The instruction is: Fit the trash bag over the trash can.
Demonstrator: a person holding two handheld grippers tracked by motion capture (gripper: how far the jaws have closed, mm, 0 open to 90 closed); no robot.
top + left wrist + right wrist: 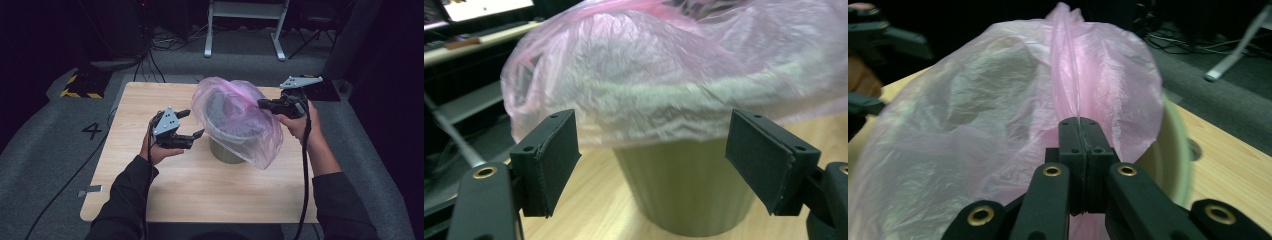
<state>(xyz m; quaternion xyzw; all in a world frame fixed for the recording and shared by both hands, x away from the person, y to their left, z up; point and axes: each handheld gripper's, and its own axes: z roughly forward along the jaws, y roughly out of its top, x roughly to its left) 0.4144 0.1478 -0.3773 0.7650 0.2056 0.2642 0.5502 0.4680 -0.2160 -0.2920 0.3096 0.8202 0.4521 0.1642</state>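
The pink bag (240, 117) covers the bin (227, 150); the right gripper (264, 104) pinches it, the left gripper (192, 124) stands apart.

Both forearms wear dark, long sleeves. The left claw (192, 126) and right claw (261, 104) are matte black, each topped by a grey three-cornered plate with small dark dots. Brass-ringed screw holes mark the arms, and black cables trail back.
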